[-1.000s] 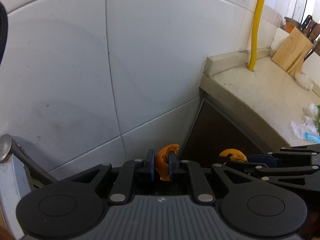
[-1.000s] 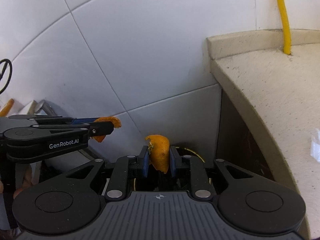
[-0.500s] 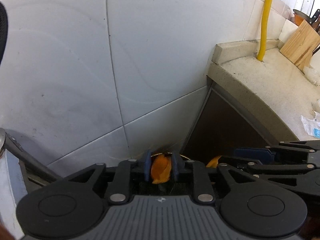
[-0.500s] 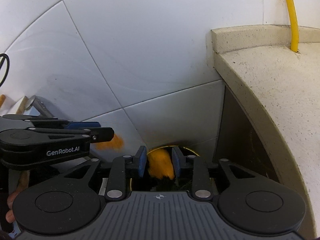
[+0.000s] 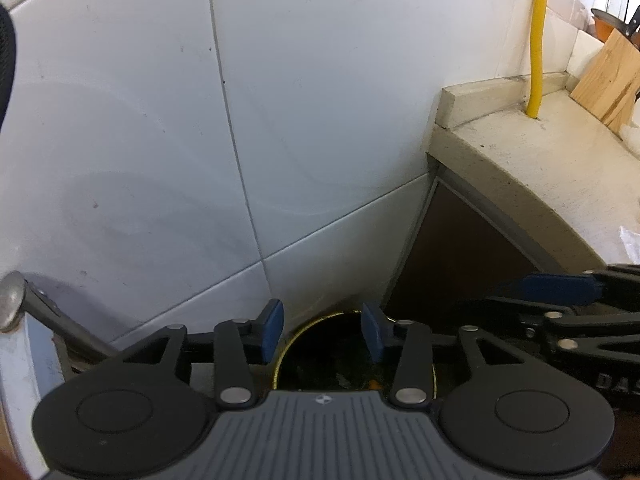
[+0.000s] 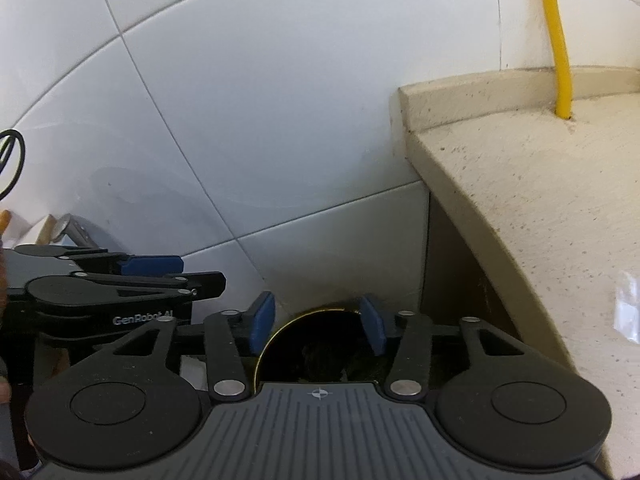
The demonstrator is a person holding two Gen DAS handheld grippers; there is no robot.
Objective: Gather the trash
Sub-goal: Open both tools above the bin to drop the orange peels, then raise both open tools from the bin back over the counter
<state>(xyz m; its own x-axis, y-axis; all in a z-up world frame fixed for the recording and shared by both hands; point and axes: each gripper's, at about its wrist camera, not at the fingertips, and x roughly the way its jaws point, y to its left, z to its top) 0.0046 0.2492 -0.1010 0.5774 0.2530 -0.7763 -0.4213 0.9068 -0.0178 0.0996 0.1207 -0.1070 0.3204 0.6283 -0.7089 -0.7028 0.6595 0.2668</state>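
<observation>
Both grippers hang over a round bin with a gold rim point(image 5: 292, 342) point(image 6: 280, 330) that stands on the floor between the tiled wall and the counter. My left gripper point(image 5: 322, 332) is open with nothing between its blue pads. My right gripper point(image 6: 318, 322) is open and empty too. Dark rubbish lies inside the bin, with a small orange scrap point(image 5: 373, 383) showing in the left wrist view. From the left wrist view the right gripper's fingers point(image 5: 560, 284) reach in at the right. The left gripper's fingers point(image 6: 152, 266) show at the left in the right wrist view.
A beige speckled counter point(image 6: 540, 200) juts out on the right, with a yellow pipe point(image 5: 538, 40) rising at its back. A wooden knife block point(image 5: 612, 80) and clear plastic wrap point(image 6: 624, 304) sit on the counter. A metal handle point(image 5: 24, 304) sticks out at the left. White tiled wall fills the background.
Both grippers held orange peel a second ago. Both have opened and the peels have dropped into the bin below.
</observation>
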